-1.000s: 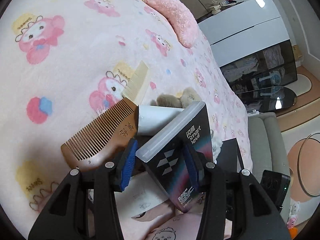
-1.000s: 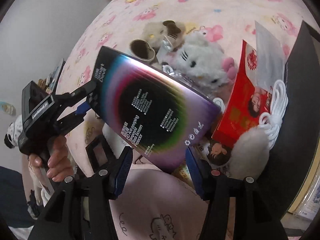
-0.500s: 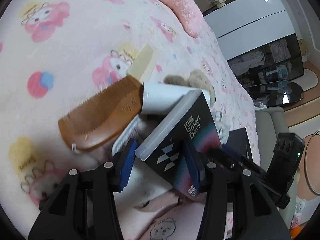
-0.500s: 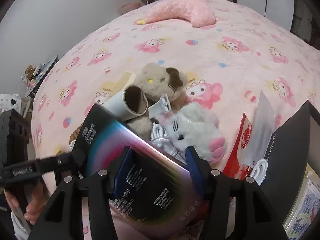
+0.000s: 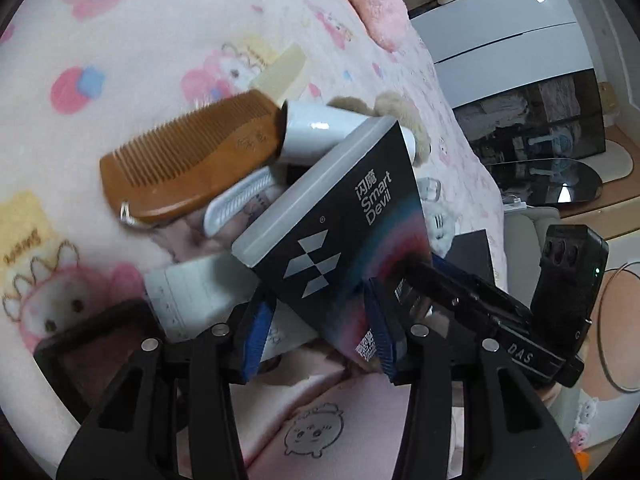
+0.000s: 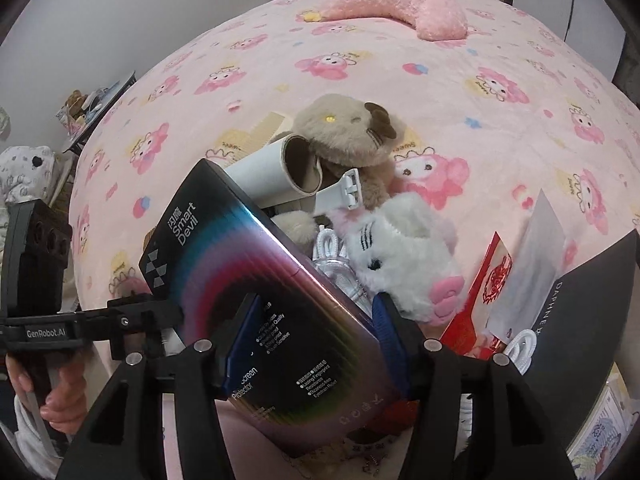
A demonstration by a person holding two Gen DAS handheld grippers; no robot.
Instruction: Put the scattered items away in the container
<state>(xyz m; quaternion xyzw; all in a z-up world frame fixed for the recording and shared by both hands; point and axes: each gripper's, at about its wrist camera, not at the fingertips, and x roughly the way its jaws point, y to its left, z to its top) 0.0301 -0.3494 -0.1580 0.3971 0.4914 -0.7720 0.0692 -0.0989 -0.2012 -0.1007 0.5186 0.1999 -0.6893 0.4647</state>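
Handoff step: left gripper (image 5: 318, 330) and right gripper (image 6: 312, 340) both clamp the Smart Devil box (image 5: 344, 232), w/ brown comb (image 5: 192, 164) just beside it. Next, I'd judge: one side lets go, other carries the box to the container; can't tell which item that is.

Far off you see a pink pillow (image 6: 400, 4) on the blanket (image 6: 500, 40); a mirror (image 5: 548, 186) lies right.

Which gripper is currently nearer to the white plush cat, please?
Right. The right gripper has the white plush cat just beyond its right fingertip, while the left gripper sits far off to the left, across the Smart Devil box.
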